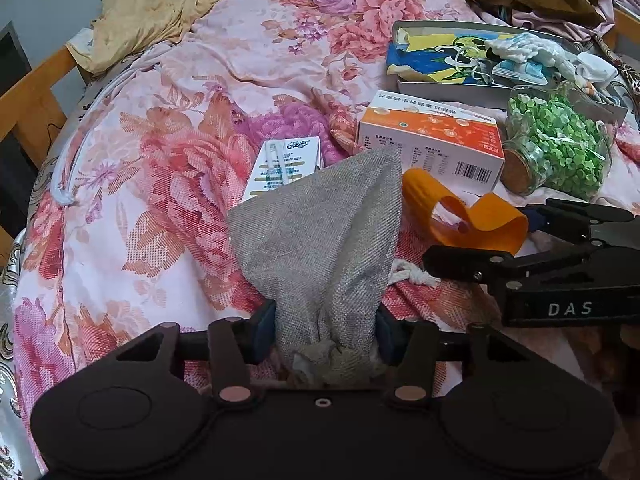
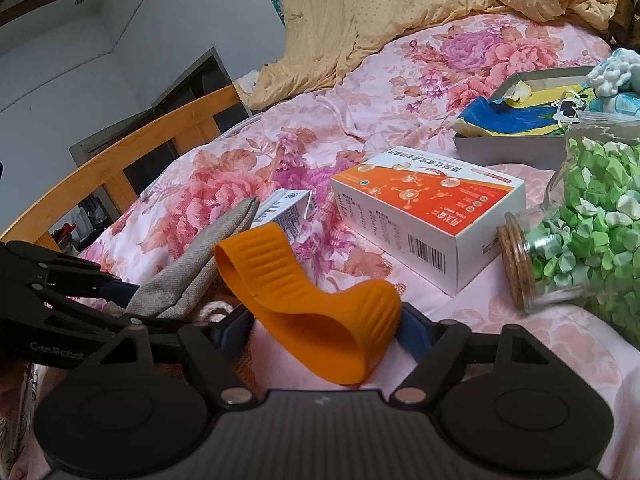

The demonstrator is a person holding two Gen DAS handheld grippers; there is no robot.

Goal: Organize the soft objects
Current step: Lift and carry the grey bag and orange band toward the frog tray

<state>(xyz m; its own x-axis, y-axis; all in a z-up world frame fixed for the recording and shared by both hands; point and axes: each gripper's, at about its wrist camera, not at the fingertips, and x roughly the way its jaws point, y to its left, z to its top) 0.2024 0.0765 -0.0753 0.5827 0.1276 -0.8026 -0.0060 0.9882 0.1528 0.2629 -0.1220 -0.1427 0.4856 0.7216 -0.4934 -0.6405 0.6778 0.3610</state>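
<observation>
Two soft things are in my grip right now, one per side. My left gripper [image 1: 326,338] pinches the gathered neck of a grey cloth pouch [image 1: 320,236], which stands up off the bed [image 1: 160,160]. My right gripper [image 2: 324,330] pinches a curled orange silicone strap [image 2: 304,300], held just beside the pouch.

I judge the task to be midway. Both pieces are lifted, but neither sits in the grey tray [image 1: 444,90] at the far side, which already holds a blue-and-yellow item and a white fluffy thing.

By my count: one pouch, one strap, one tray, one orange-and-white carton [image 1: 432,140], one smaller white box [image 1: 286,166] and one corked jar of green bits [image 1: 560,144].
</observation>
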